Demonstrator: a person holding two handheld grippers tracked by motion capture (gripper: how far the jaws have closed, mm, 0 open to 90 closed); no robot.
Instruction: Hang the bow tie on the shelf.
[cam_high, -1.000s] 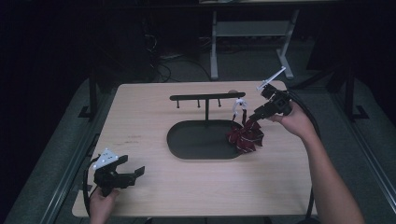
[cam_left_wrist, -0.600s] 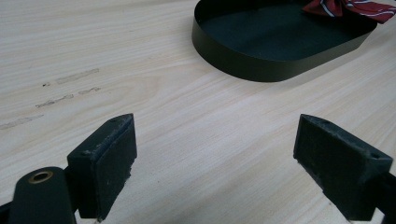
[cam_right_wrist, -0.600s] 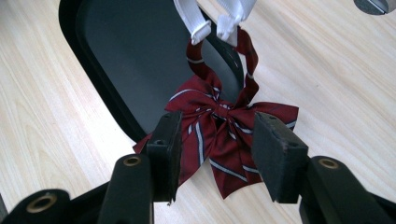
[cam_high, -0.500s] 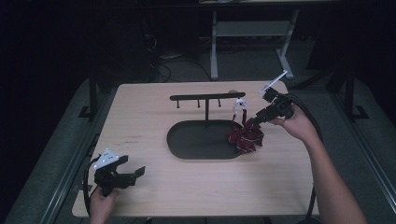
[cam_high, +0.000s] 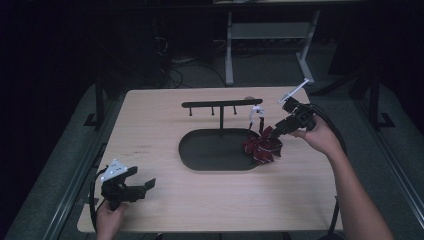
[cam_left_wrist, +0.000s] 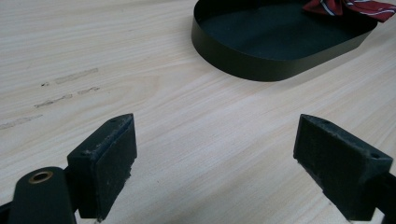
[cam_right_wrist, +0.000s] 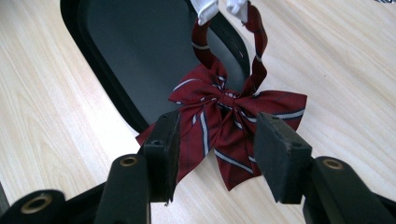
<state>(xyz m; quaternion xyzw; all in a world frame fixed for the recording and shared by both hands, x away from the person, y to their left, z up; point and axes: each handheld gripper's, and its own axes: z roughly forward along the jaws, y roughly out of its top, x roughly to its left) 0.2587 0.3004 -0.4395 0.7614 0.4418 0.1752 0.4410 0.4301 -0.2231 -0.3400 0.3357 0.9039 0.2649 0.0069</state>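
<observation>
In the left gripper view, the dark red striped fabric bow tie (cam_left_wrist: 348, 7) is cut off by the top edge at one o'clock, as is the far rim of the black oval metal tray (cam_left_wrist: 261, 65). In the right gripper view, the bow tie's white strap ends (cam_right_wrist: 205, 9) leave the frame at twelve o'clock.

The high view looks down on the whole table (cam_high: 150, 130). Both gripper views sit low and close. All share the black tray (cam_high: 210, 150) (cam_left_wrist: 261, 51) (cam_right_wrist: 121, 46).
</observation>
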